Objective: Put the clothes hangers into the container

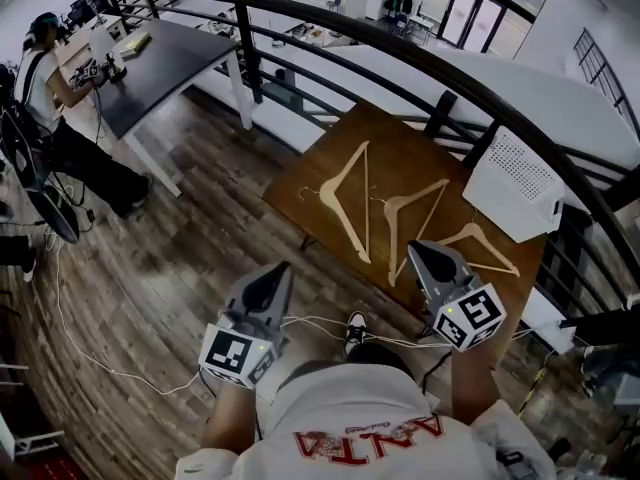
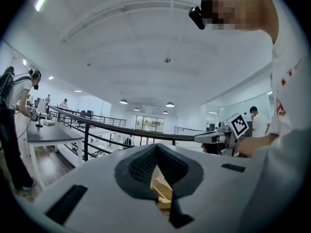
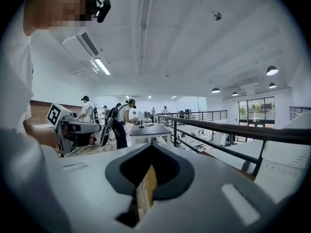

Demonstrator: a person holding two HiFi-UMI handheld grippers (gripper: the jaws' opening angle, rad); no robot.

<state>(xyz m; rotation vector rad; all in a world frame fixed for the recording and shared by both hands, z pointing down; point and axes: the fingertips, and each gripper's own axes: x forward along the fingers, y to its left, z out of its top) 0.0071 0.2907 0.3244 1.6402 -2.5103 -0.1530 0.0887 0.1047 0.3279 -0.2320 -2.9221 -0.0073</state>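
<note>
Right at the person's body, the left gripper [image 1: 278, 271] and the right gripper [image 1: 421, 249] are both held low and level. Each one's own view shows the jaws brought together at the tips with nothing between them, only wood showing through the gap behind. So that's two tools, both closed and empty.

Just past them is the one wooden table [image 1: 400, 148], and the work is all laid out on it. Count the hangers: a left hanger [image 1: 343, 168], a middle hanger [image 1: 415, 196] and a right hanger [image 1: 497, 249], three in all, lying flat and apart from one another. None is in the container yet, so this looks like the very start, the approach to the first pick.

Further back, on the table's right corner, sits the single white container [image 1: 520, 173], its perforated side facing up. I can't tell from here where it opens.

Next call, I'd say: open a pair of jaws, drop onto the nearest hanger's thin arm and pinch it off the flat tabletop.
</note>
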